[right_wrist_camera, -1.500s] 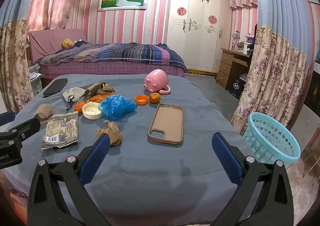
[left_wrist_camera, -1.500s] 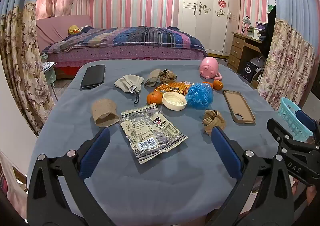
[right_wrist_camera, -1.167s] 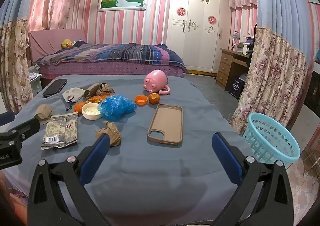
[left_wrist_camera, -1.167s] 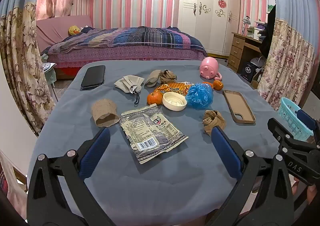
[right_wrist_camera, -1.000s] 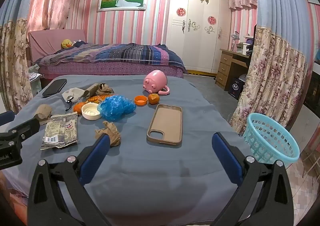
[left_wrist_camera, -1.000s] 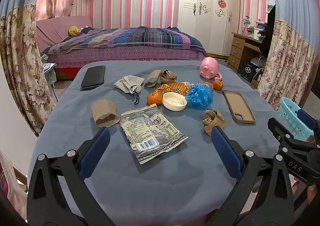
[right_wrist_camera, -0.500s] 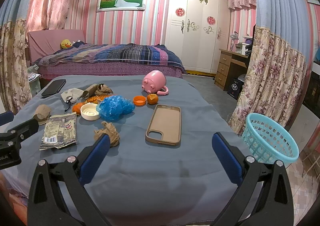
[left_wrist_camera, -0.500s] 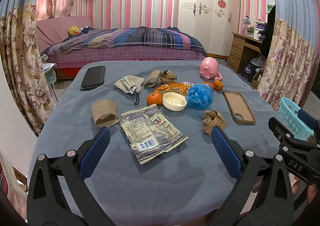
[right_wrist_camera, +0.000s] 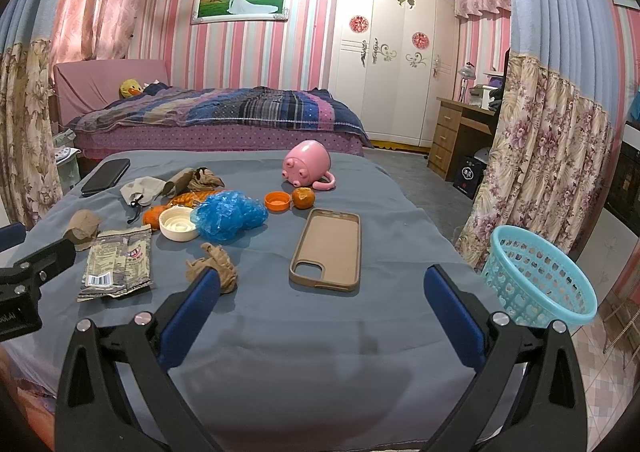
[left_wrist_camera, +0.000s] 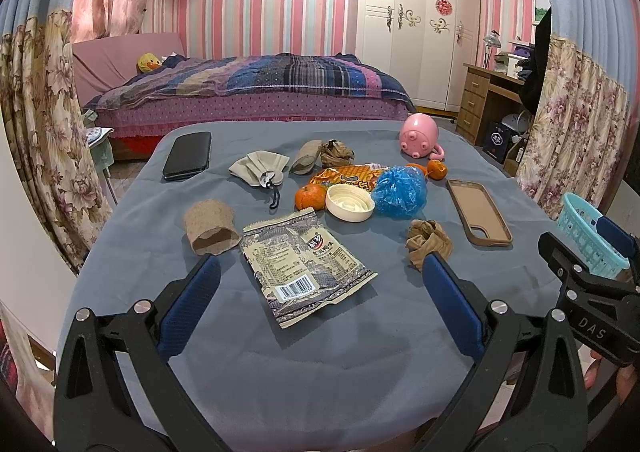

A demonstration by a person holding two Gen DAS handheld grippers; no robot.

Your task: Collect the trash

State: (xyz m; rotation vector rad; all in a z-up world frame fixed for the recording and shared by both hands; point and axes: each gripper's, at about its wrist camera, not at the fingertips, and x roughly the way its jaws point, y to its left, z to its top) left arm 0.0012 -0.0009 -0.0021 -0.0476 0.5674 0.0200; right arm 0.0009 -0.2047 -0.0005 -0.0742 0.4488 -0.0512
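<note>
A flat snack wrapper (left_wrist_camera: 306, 262) lies on the blue-grey table (left_wrist_camera: 320, 364) just ahead of my open, empty left gripper (left_wrist_camera: 320, 276). A brown crumpled wad (left_wrist_camera: 428, 242) lies right of it, close to the right finger; it also shows by the left finger of my right gripper (right_wrist_camera: 214, 266). A blue plastic bag (left_wrist_camera: 400, 191), a white lid (left_wrist_camera: 349, 203), an orange wrapper (left_wrist_camera: 348, 173) and a brown paper roll (left_wrist_camera: 210, 226) lie farther back. My right gripper (right_wrist_camera: 322, 286) is open and empty above the table's near edge. A turquoise basket (right_wrist_camera: 538, 278) stands on the floor to the right.
A brown phone case (right_wrist_camera: 328, 248), a pink pig mug (right_wrist_camera: 307, 165), a black phone (left_wrist_camera: 188, 155), a grey pouch (left_wrist_camera: 260, 167), tangerines (left_wrist_camera: 310, 197) and an orange cap (right_wrist_camera: 277, 200) are also on the table. A bed (left_wrist_camera: 248, 91) stands behind it.
The right wrist view has shifted slightly, with the table items sliding a little left. The left gripper and all objects have stayed in place.
</note>
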